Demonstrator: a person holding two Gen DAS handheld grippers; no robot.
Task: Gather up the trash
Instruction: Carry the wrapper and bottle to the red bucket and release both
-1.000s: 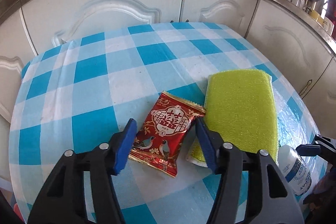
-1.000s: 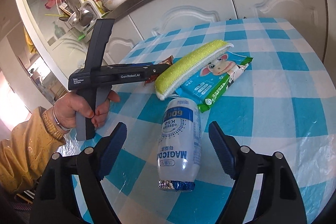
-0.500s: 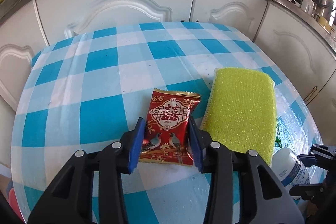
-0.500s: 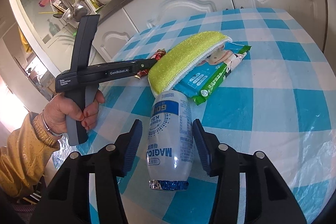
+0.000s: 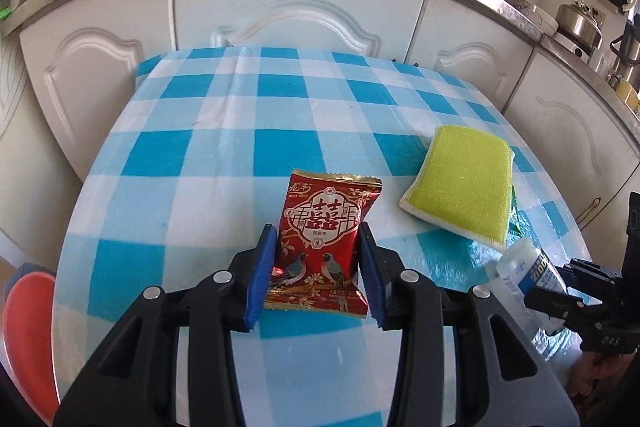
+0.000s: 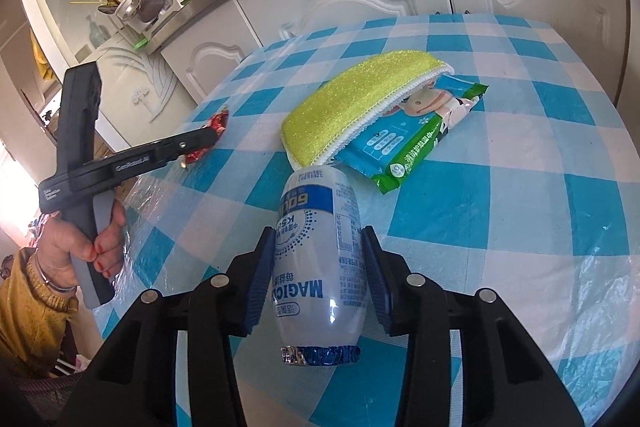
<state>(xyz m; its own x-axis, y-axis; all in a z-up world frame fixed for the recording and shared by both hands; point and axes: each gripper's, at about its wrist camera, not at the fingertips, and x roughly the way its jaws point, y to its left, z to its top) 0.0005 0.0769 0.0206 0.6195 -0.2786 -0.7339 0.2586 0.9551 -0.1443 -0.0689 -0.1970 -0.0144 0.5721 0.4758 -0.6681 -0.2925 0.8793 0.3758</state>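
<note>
My left gripper (image 5: 316,247) is shut on a red snack packet (image 5: 322,239) with birds printed on it and holds it above the blue checked table (image 5: 224,155). My right gripper (image 6: 318,251) is shut on a white yogurt bottle (image 6: 320,259) with a foil cap, lifted off the table. In the right wrist view the left gripper (image 6: 208,141) with the red packet (image 6: 218,121) is at the left. In the left wrist view the bottle (image 5: 524,271) and the right gripper (image 5: 532,291) are at the lower right.
A yellow-green sponge (image 6: 356,99) lies on a blue-green wet wipes pack (image 6: 416,143) at mid table. White cabinets (image 5: 288,3) and a steel counter stand behind. A red stool (image 5: 28,331) is at the table's left edge.
Both grippers closed, the left on the red packet and the right on the bottle. Both then rose from the table with their items.
</note>
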